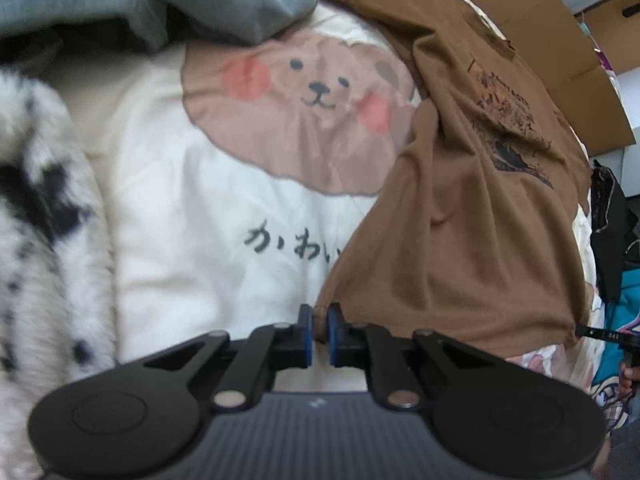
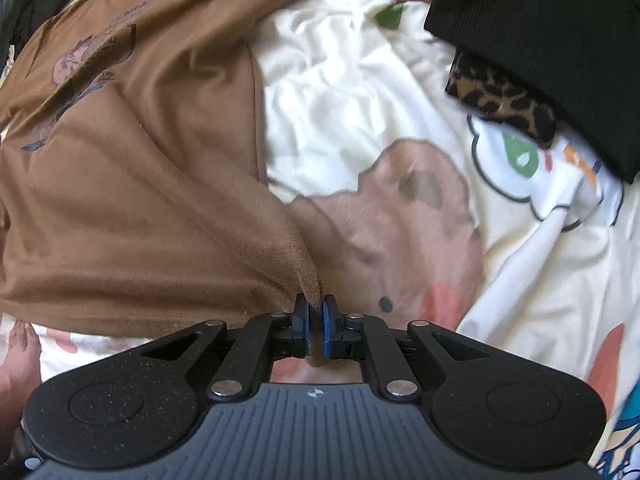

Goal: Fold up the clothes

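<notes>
You held the brown T-shirt (image 1: 460,216), soft, light and limp, by two hem corners, your left gripper (image 1: 320,330) and right gripper (image 2: 316,326) each pinched shut on its fabric, its printed front draped over the cream bear-print bedcover (image 1: 192,208), likely sagging unless gripped at edges.

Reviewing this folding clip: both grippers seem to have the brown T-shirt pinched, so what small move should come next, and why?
Probably lift both corners a little and draw them apart to stretch the hem flat. The left gripper and right gripper are each shut on an edge of the brown T-shirt, which lies creased and bunched over the cream bear-print blanket. Folding it now would likely trap those wrinkles.
</notes>
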Demonstrator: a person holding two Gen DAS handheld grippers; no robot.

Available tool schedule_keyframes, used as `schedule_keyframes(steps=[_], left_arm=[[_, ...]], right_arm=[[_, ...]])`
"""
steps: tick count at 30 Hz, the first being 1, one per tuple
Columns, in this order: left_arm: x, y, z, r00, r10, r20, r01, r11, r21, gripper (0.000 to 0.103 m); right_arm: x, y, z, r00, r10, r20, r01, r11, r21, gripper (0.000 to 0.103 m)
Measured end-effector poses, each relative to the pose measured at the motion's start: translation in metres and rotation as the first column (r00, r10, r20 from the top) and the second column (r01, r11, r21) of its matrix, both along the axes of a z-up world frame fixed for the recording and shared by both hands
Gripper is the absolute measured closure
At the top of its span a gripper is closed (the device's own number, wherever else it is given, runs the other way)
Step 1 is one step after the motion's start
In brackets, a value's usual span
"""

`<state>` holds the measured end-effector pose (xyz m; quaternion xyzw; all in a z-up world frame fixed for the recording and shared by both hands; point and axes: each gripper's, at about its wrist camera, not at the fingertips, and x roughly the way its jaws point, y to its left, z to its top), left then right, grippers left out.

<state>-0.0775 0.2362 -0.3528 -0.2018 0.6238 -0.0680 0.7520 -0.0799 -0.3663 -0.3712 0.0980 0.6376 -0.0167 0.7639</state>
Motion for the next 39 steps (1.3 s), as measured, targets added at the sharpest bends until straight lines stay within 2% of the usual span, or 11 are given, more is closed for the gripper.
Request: schedule_keyframes(steps=[2, 5, 7, 10, 12, 24, 30, 32, 33, 35, 39], left_arm=[[0.000, 0.003, 0.008, 1.000, -0.008, 0.011, 0.008, 1.000, 0.024, 0.096], [0.007, 0.006, 0.018, 1.000, -0.004, 0.015, 0.003, 0.999, 0.053, 0.096], [0.012, 0.001, 0.018, 1.000, -0.004, 0.015, 0.003, 0.998, 0.069, 0.096], [0.010, -0.002, 0.024, 1.000, -0.026, 0.014, 0.025, 0.995, 0.096, 0.096], [0.005, 0.000, 0.031, 0.999, -0.032, 0.009, 0.030, 0.994, 0.110, 0.096], [0.013, -0.015, 0.023, 0.999, -0.039, -0.021, 0.042, 0.986, 0.161, 0.096], [0.015, -0.016, 0.025, 0.999, -0.048, -0.021, 0.051, 0.985, 0.165, 0.096], [0.017, -0.016, 0.029, 0.999, -0.044, -0.020, 0.047, 0.986, 0.160, 0.096], [0.018, -0.015, 0.030, 0.999, -0.042, -0.019, 0.045, 0.986, 0.158, 0.096], [0.020, -0.015, 0.034, 0.999, -0.038, -0.019, 0.041, 0.987, 0.152, 0.096], [0.025, -0.014, 0.044, 0.999, -0.031, -0.011, 0.032, 0.990, 0.135, 0.096]], right_arm=[[-0.002, -0.001, -0.002, 1.000, -0.011, 0.016, 0.010, 1.000, 0.015, 0.097], [-0.004, -0.002, -0.008, 0.999, -0.016, 0.031, 0.015, 0.999, 0.033, 0.086], [-0.006, 0.003, -0.012, 0.999, 0.021, 0.035, -0.021, 1.000, 0.016, 0.074], [-0.011, 0.006, -0.019, 0.998, 0.057, 0.041, -0.057, 0.998, 0.002, 0.073], [-0.016, 0.002, -0.022, 0.997, 0.040, 0.060, -0.041, 0.999, 0.017, 0.072], [-0.035, -0.006, -0.029, 0.993, 0.003, 0.115, -0.012, 0.997, 0.078, 0.071], [-0.030, 0.008, -0.028, 0.992, 0.035, 0.122, -0.039, 0.999, 0.030, 0.075], [-0.027, 0.009, -0.027, 0.993, 0.037, 0.116, -0.040, 0.999, 0.025, 0.085], [-0.024, 0.010, -0.026, 0.993, 0.049, 0.108, -0.052, 0.998, 0.027, 0.097], [-0.019, 0.011, -0.022, 0.994, 0.061, 0.088, -0.064, 0.997, 0.037, 0.098], [-0.013, 0.004, 0.003, 0.991, 0.028, 0.132, -0.035, 0.998, 0.052, 0.099]])
